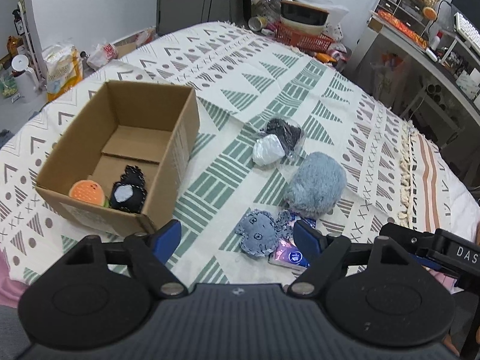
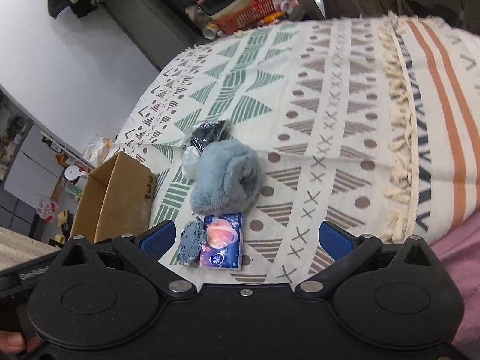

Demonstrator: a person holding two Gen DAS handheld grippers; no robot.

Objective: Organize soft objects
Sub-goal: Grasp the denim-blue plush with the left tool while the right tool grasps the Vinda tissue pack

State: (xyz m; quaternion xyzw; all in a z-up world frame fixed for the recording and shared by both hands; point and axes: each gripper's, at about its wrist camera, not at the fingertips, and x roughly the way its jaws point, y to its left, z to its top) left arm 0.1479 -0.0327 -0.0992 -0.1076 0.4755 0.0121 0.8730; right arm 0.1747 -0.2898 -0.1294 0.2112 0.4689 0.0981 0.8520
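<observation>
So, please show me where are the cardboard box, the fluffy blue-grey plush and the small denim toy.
cardboard box [image 1: 183, 138], left wrist view, on its right outer wall.
fluffy blue-grey plush [image 2: 225, 177], right wrist view, middle of its fur.
small denim toy [image 1: 258, 235], left wrist view, its centre.

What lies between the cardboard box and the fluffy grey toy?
Only bare patterned blanket lies between the box and the fluffy grey toy; the left wrist view shows this.

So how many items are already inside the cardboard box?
2: an orange round toy and a black felt toy, side by side at the near end of the box. The near wall could hide more.
</observation>
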